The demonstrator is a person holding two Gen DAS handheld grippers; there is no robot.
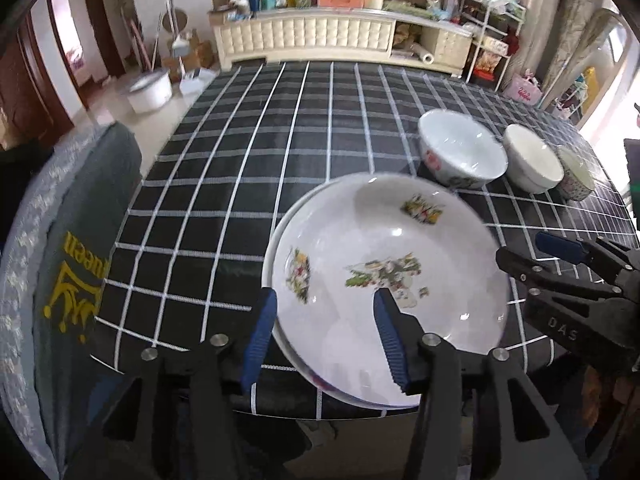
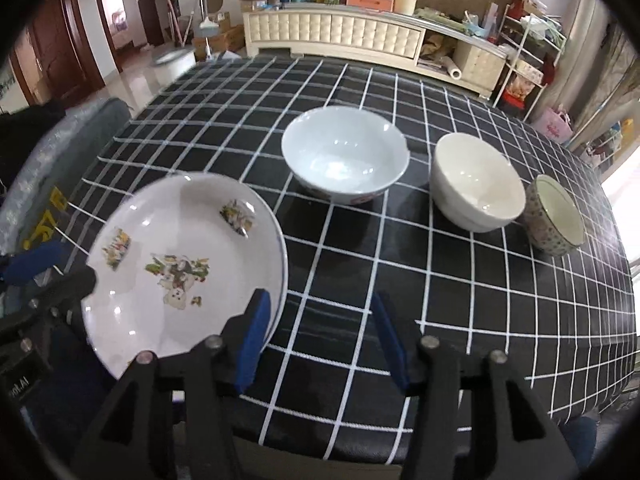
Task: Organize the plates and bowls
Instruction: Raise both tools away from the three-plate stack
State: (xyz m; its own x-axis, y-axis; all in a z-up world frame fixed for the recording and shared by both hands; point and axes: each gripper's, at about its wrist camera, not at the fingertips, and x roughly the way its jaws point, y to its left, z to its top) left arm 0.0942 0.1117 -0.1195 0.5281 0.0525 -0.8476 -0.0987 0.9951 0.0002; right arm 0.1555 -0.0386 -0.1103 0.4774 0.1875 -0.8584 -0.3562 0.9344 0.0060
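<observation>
A white plate with flower prints (image 1: 384,276) lies near the table's front edge on another plate whose rim shows beneath it; it also shows in the right wrist view (image 2: 176,260). My left gripper (image 1: 324,320) is open, its fingers astride the plate's near-left rim, not closed on it. My right gripper (image 2: 320,332) is open and empty, just right of the plate above the cloth; it shows at the right in the left wrist view (image 1: 560,248). Three bowls stand in a row: a large white bowl (image 2: 344,152), a cream bowl (image 2: 476,180) and a small patterned bowl (image 2: 556,212).
The table wears a black cloth with a white grid (image 2: 360,92). A grey chair back with yellow print (image 1: 76,280) stands at the left edge. A cream cabinet loaded with clutter (image 2: 340,36) stands beyond the table, and a wire shelf rack (image 2: 528,56) is at the right.
</observation>
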